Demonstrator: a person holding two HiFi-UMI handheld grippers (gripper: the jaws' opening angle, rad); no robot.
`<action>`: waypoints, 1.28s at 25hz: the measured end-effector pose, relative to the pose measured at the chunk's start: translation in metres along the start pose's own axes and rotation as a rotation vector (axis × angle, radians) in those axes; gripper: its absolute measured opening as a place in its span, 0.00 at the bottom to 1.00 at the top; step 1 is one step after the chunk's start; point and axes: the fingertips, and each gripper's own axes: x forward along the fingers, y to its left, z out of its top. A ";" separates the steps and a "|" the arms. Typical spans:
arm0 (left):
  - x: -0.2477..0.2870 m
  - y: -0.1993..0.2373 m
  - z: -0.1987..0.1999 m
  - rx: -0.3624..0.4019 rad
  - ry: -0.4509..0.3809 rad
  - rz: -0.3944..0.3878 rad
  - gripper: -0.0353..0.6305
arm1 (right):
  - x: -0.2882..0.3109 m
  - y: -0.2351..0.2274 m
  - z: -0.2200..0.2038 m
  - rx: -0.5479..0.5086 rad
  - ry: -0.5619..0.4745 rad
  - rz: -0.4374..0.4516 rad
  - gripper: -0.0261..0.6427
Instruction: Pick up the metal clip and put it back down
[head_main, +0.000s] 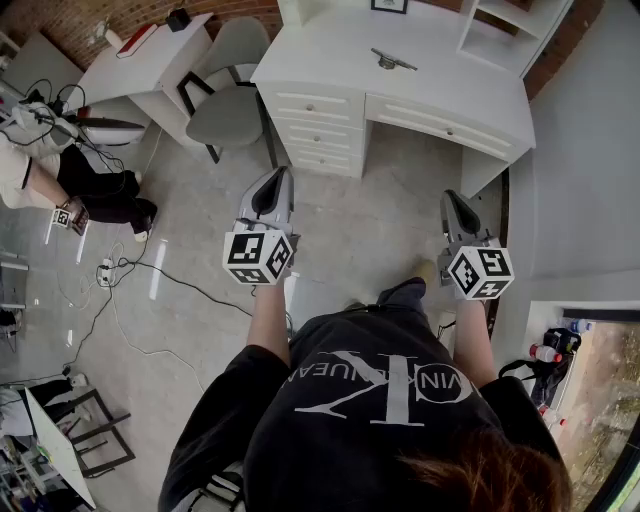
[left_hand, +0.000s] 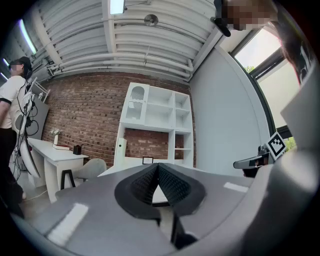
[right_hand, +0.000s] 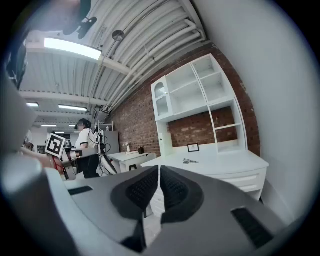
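Currently on my screens, item by item.

- Left gripper (head_main: 277, 176): jaws pressed together at the tips with nothing between them. I hold it about level over the floor (head_main: 380, 200), pointing toward the desk (head_main: 470, 100).
- Right gripper (head_main: 452, 197): jaws drawn to a hairline gap, likewise empty. It sits alongside its partner and apart from it.
- Metal clip (head_main: 392, 61): lying flat on the white desk top, near the middle, well apart from both grippers. A small picture frame (right_hand: 193, 147) stands behind it.
- Shelf unit (left_hand: 156, 120): white, standing on the desk against the brick wall (left_hand: 85, 115).
- Chair (head_main: 228, 105): grey, beside the desk's left end.
- Side table (head_main: 140, 65): white, left of the chair.
- Person (right_hand: 88, 145): standing off to the left.
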 end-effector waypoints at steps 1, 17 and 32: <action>0.000 0.000 0.000 0.000 0.000 0.002 0.07 | 0.000 -0.001 0.000 0.000 0.000 -0.002 0.07; -0.008 0.005 0.001 -0.007 -0.006 0.008 0.07 | -0.002 0.001 0.004 0.012 -0.018 -0.019 0.07; -0.005 0.026 -0.016 -0.080 0.030 0.047 0.07 | 0.019 -0.001 0.002 0.005 0.033 -0.023 0.08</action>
